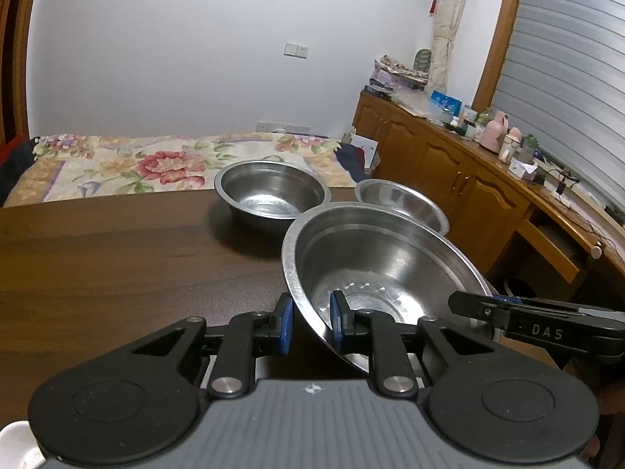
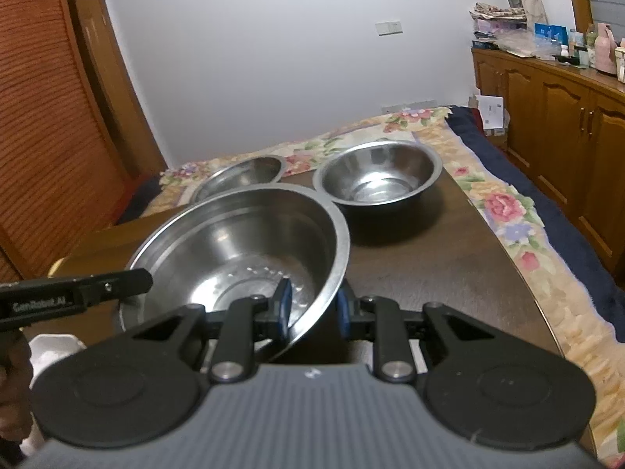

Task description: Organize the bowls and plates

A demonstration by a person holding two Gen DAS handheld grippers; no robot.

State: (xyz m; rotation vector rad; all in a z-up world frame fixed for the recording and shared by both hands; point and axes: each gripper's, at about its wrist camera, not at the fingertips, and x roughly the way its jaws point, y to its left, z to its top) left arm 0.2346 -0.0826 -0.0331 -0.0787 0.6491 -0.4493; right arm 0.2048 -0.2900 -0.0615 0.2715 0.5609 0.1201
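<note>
A large steel bowl [image 1: 386,265] is held tilted above the dark wooden table [image 1: 97,265] by both grippers. My left gripper [image 1: 310,322] is shut on its left rim. My right gripper [image 2: 314,308] is shut on its right rim, and the bowl shows in the right wrist view [image 2: 250,242] too. A medium steel bowl [image 1: 271,191] stands on the table behind it and also shows in the right wrist view [image 2: 377,176]. A smaller steel bowl [image 1: 402,201] stands at the far table edge; it appears in the right wrist view [image 2: 242,174] too.
A white dish [image 2: 50,351] lies at the near left, also in the left wrist view [image 1: 17,445]. A bed with a floral cover [image 1: 136,164] lies beyond the table. Wooden cabinets [image 1: 461,179] with clutter run along the right wall.
</note>
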